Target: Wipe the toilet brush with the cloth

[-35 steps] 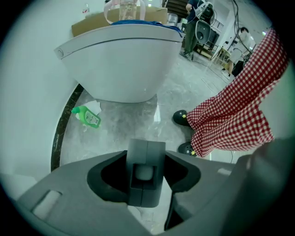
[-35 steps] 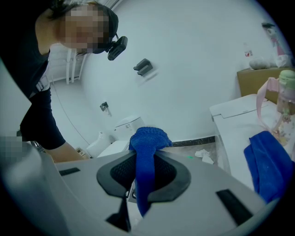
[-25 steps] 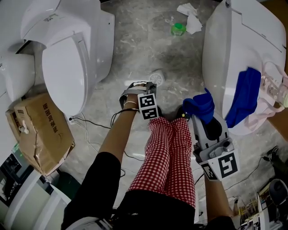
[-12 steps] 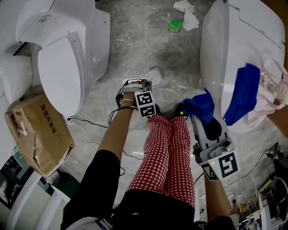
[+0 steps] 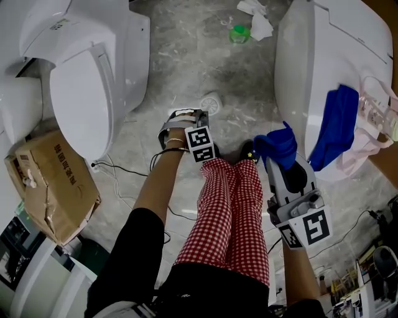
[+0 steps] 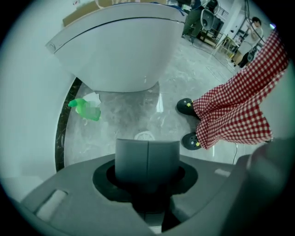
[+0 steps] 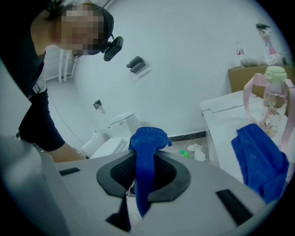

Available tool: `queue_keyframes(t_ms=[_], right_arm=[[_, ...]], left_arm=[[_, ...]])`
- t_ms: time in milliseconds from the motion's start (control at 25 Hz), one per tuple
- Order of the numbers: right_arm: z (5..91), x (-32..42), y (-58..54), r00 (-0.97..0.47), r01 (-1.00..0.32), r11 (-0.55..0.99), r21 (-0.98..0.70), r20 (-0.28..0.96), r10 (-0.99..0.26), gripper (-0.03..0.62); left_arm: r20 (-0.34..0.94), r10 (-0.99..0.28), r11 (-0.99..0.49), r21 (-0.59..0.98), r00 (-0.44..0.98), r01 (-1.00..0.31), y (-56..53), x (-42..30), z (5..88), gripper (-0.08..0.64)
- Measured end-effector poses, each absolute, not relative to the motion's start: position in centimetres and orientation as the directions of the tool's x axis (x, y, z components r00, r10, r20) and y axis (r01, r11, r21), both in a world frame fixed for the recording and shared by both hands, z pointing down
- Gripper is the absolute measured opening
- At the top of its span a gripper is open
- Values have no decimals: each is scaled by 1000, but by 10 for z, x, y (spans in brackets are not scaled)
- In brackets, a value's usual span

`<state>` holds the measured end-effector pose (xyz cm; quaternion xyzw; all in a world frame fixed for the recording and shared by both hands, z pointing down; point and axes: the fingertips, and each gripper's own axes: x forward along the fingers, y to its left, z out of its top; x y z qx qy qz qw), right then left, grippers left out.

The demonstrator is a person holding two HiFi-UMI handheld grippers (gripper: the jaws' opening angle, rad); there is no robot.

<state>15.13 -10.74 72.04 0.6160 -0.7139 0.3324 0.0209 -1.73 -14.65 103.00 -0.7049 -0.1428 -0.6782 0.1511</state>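
Note:
My left gripper [image 5: 185, 118] points straight down at the grey floor beside a round white drain [image 5: 211, 102]. In the left gripper view its two grey fingers [image 6: 131, 159] meet at a seam with nothing between them; the jaws have just been closing. My right gripper [image 5: 273, 163] is shut on a blue cloth [image 7: 146, 138], which bunches above the jaws and hangs down between them. It is held beside the right-hand toilet [image 5: 305, 74]. A second blue cloth [image 5: 336, 127] lies draped on that toilet. I can make out no toilet brush in any view.
A second toilet [image 5: 81, 87] stands at the left with a torn cardboard box [image 5: 56, 186] beside it. A green bottle [image 5: 238, 34] and crumpled tissue [image 5: 255, 15] lie on the far floor. A cable [image 5: 124, 174] crosses the floor. A pink-strapped bottle [image 5: 379, 115] rests on the right toilet.
Both grippers keep their places. Only the head view has shifted a little.

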Motion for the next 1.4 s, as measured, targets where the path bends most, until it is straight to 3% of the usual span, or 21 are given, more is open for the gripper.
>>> queue_keyframes(t_ms=[520,1400], right_arm=[[714,158,-111,-227,-876,0,-482,413,-882,71],[690,129,-109,-274,-879,67,-473,384,-882,71]], left_arm=[[998,-40,-925,-58,54,377,-141,-24,1015,158],[990,-74,-981,-95,124,167,-142,-45,967,158]])
